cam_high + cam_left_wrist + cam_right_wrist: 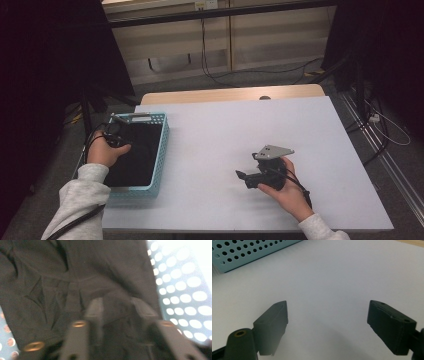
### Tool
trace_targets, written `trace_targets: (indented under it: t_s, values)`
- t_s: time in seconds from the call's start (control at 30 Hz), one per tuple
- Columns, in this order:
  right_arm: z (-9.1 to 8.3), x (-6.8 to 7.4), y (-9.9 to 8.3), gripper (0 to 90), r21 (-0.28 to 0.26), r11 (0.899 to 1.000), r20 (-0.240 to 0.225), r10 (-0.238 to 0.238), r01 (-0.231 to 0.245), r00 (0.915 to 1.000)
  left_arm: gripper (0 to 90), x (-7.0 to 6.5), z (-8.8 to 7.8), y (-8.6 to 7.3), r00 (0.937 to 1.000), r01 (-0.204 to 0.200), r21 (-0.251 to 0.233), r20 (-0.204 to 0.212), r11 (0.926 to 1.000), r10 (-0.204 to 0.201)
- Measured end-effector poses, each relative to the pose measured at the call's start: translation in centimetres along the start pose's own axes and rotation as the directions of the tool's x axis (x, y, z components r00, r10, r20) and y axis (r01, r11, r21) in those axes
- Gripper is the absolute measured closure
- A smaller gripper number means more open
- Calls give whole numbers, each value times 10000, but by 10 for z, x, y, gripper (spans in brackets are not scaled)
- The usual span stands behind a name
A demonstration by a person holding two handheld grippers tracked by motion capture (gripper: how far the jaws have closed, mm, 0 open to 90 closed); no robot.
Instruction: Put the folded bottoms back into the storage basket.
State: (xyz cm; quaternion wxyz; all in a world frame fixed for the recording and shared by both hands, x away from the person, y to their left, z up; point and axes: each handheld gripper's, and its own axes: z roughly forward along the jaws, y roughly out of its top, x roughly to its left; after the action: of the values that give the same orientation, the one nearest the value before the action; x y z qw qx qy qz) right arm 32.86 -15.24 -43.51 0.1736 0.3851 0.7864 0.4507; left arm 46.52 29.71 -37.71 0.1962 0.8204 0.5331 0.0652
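A black cloth (139,150) lies inside a light blue perforated basket (162,145) at the table's left edge. My left gripper (122,137) reaches down into the basket. In the left gripper view the blurred jaws (117,306) stand close together with a bunched fold of the black cloth (75,272) pinched between them, and the basket's wall (180,290) is at the right. My right gripper (245,179) is held low over the white table (225,130), pointing left. Its jaws (327,312) stand wide apart with nothing between them.
The basket's corner (244,252) lies far ahead of the right gripper across bare white tabletop (337,270). A wooden strip (230,94) runs along the table's far edge. Cables (380,125) trail on the floor at the right.
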Motion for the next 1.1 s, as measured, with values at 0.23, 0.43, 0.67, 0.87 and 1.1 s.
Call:
trace_targets:
  t_s: [0.23, 0.43, 0.67, 0.87, 1.1]
  values:
    - [0, -1, -2, 162, 29, 10000, 48, -18, 18, 10000, 865, 6, 21, -5, 9999, -51, 444, -100, 9990, 56]
    - [2, 1, -4, 162, 155, 9998, 58, -112, 111, 9999, 886, 14, 35, -12, 10000, 94, 511, 2, 9987, -94]
    - [2, 1, -4, 162, 205, 9997, 85, -111, 109, 9999, 900, 7, 36, -14, 9995, -134, 1155, 300, 9932, 100]
    - [0, 1, -4, 161, 148, 9998, 123, -135, 134, 9998, 876, 7, 33, -14, 9993, 16, 1007, 381, 9949, -55]
    - [-5, -3, -5, 161, 49, 10000, 224, -57, 56, 9997, 726, 9, 14, -9, 9996, 174, 765, 225, 9969, -192]
